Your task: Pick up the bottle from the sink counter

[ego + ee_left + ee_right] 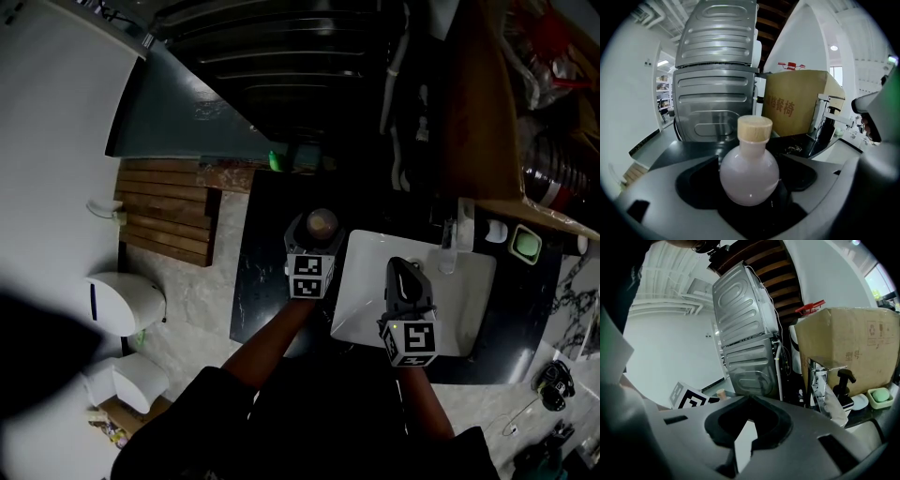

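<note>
Two claws: our left gripper (317, 239) gapes wide around the cork-capped bottle (750, 176) at frame centre. Our right gripper (404, 270) hangs closed, empty, over the sink (469, 291).

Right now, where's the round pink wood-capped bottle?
Head view: round pink bottle stands between open left tongs on black counter, just left of the white sink.
</note>
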`<action>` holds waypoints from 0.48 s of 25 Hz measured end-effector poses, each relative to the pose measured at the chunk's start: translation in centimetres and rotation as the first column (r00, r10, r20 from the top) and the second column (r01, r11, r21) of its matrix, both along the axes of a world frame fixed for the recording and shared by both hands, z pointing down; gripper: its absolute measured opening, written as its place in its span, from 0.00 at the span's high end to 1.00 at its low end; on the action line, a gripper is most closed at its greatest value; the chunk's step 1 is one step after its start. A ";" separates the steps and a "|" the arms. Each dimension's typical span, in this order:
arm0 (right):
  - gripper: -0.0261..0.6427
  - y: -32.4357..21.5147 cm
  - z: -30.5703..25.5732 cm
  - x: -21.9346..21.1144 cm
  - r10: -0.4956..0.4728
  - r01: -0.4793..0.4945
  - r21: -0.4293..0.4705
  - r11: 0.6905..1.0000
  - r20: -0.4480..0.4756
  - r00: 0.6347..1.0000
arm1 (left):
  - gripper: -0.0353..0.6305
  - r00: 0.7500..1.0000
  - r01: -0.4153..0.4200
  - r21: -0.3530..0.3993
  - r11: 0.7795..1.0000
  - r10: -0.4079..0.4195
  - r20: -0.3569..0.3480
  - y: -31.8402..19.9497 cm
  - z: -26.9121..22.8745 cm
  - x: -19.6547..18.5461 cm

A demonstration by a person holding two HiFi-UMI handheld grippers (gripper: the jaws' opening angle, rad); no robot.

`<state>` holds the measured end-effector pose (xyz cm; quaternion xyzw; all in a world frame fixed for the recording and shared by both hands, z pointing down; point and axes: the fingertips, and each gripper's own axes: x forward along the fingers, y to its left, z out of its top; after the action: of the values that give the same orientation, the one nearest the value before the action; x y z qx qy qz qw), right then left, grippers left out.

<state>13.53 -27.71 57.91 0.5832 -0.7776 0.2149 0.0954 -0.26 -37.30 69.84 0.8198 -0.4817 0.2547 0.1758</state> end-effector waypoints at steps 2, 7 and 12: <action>0.90 -0.1 0.1 0.3 0.007 -0.007 -0.002 1.000 0.000 1.000 | 0.37 1.000 -0.010 0.010 1.000 0.010 0.023 -0.4 -0.1 0.2; 0.90 0.1 0.5 0.9 0.022 -0.022 -0.010 1.000 -0.004 1.000 | 0.37 0.999 -0.009 -0.003 1.000 0.010 0.051 -0.7 0.7 0.3; 0.90 0.4 0.9 1.4 0.033 -0.033 -0.024 0.999 -0.002 0.999 | 0.38 0.997 -0.009 -0.026 1.000 0.011 0.079 -0.3 1.9 0.3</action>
<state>14.89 -27.29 58.84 0.5950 -0.7651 0.2252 0.0991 0.09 -37.58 71.78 0.8093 -0.4808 0.2940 0.1654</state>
